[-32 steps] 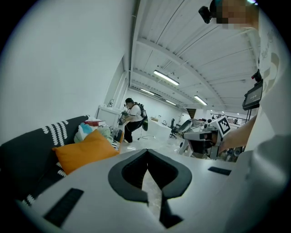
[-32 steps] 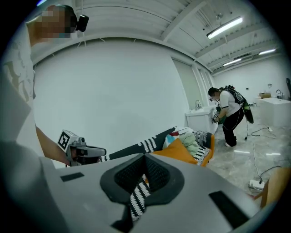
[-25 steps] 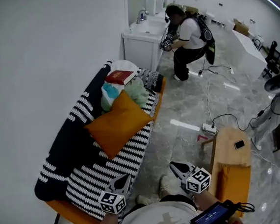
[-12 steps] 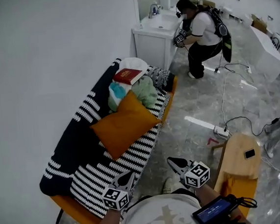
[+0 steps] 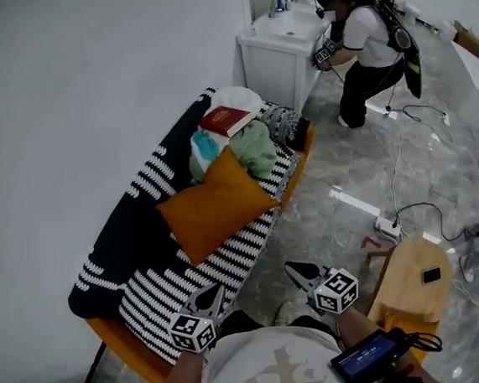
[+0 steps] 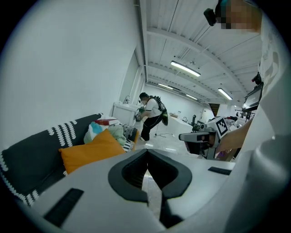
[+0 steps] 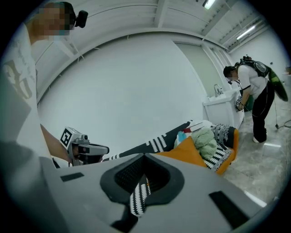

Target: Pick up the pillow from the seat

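Note:
An orange pillow (image 5: 216,210) lies tilted on the seat of a sofa (image 5: 161,291) with a black-and-white striped cover. It also shows in the left gripper view, pillow (image 6: 91,148), and the right gripper view, pillow (image 7: 184,152). My left gripper (image 5: 209,297) hangs over the sofa's front edge, shut and empty, well short of the pillow. My right gripper (image 5: 294,271) is over the floor beside the sofa, also shut with nothing in it. Each gripper view looks along its own closed jaws, left gripper (image 6: 147,154) and right gripper (image 7: 144,157).
Behind the pillow lie a green cloth bundle (image 5: 252,147), a blue-white bag (image 5: 203,148) and a red book (image 5: 228,120). A person (image 5: 368,43) crouches at a white sink cabinet (image 5: 277,56). A wooden stool (image 5: 413,283) with a phone stands on the right; a power strip (image 5: 386,229) and cables lie on the floor.
Both grippers have moved across the floor with me, staying shut. In the head view the sofa, pillow and crouching person have shifted to the right.

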Tool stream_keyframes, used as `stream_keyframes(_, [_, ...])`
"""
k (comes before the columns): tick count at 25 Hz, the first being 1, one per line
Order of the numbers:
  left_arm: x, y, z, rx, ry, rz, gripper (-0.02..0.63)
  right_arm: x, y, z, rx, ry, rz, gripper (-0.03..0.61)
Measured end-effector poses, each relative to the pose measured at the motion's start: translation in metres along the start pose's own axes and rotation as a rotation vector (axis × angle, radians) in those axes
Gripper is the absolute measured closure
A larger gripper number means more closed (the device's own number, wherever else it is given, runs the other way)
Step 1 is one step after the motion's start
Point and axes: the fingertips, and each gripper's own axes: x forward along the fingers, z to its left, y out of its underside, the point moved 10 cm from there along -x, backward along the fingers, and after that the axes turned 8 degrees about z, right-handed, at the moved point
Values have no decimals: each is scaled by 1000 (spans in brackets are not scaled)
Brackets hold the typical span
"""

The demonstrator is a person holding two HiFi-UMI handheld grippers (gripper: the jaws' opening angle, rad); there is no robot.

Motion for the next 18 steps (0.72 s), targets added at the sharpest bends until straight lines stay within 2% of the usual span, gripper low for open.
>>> stream_keyframes(10, [17, -8, 24, -42, -32, 23, 604, 32, -9, -31, 44, -14, 49, 568])
stream_keyframes(18, [47, -37, 78, -40, 3, -20, 604, 79, -49, -43, -8, -4, 93, 568])
